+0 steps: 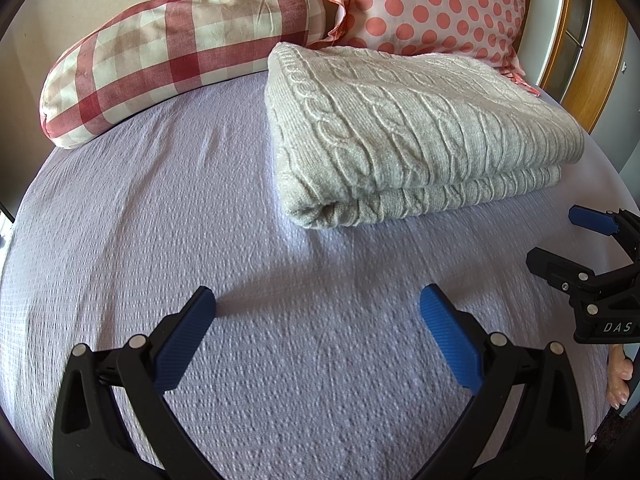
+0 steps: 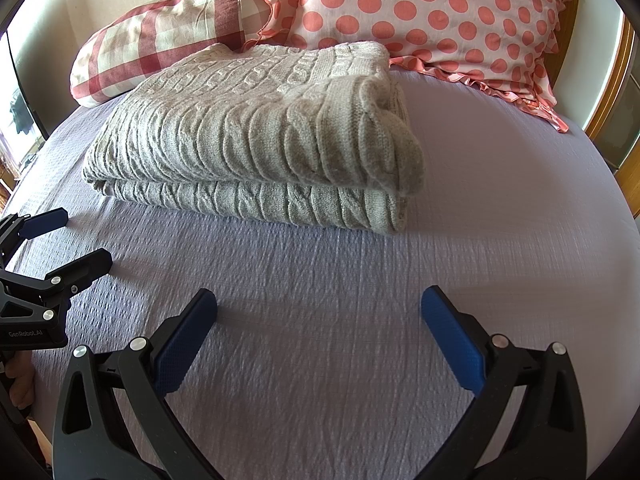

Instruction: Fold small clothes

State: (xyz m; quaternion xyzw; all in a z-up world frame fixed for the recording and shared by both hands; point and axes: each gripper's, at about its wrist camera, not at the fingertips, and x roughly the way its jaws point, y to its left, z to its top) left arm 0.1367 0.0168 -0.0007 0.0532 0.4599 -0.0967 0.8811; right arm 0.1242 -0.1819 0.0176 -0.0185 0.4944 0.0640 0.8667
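A grey cable-knit sweater (image 1: 400, 132) lies folded into a thick rectangle on the lilac bedspread (image 1: 200, 208). It also shows in the right wrist view (image 2: 256, 136). My left gripper (image 1: 318, 300) is open and empty, low over the bedspread, in front of and left of the sweater. My right gripper (image 2: 318, 302) is open and empty, in front of the sweater's right part. Each gripper shows in the other's view, the right one at the far right (image 1: 556, 240) and the left one at the far left (image 2: 80, 240), both with jaws apart.
A red-and-white checked bolster (image 1: 176, 52) and a pink polka-dot pillow (image 1: 432, 4) lie behind the sweater at the head of the bed. A wooden bed frame (image 1: 592, 48) runs along the right. The wall stands behind the pillows.
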